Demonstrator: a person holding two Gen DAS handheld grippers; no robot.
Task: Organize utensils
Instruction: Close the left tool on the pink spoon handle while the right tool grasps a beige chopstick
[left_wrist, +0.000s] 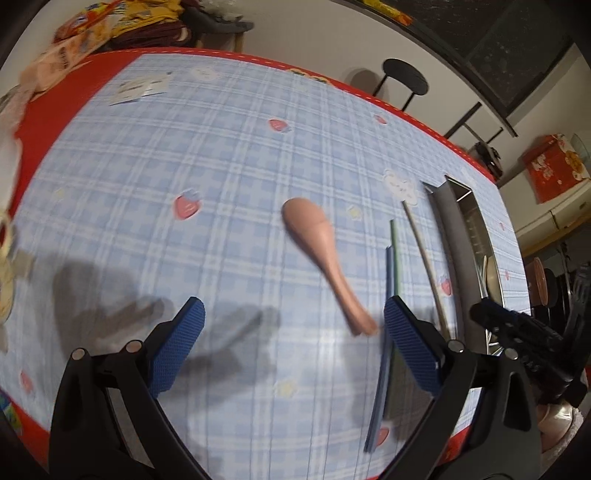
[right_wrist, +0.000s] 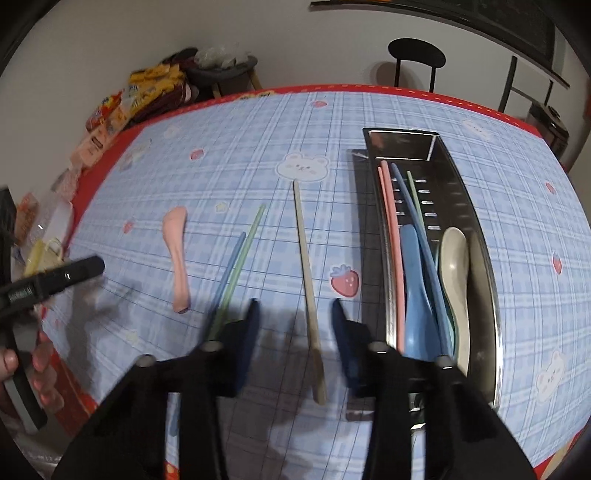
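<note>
Left wrist view: the left gripper (left_wrist: 291, 325) hangs wide open and empty over the blue checked tablecloth (left_wrist: 184, 155), the pink plastic rice spoon (left_wrist: 325, 258) lying between its blue pads. Right wrist view — the right gripper (right_wrist: 295, 314) stands part open astride the beige chopstick (right_wrist: 306, 269), not pressing it. Blue chopstick (right_wrist: 231, 266) and green chopstick (right_wrist: 245, 243) lie beside it; the steel utensil tray (right_wrist: 469, 195) holds spoons and chopsticks.

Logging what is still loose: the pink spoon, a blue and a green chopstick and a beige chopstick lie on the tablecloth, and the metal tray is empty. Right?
Not quite. The metal tray already holds utensils, among them a beige spoon and a blue spoon, as the right wrist view shows. The rest stands.
</note>
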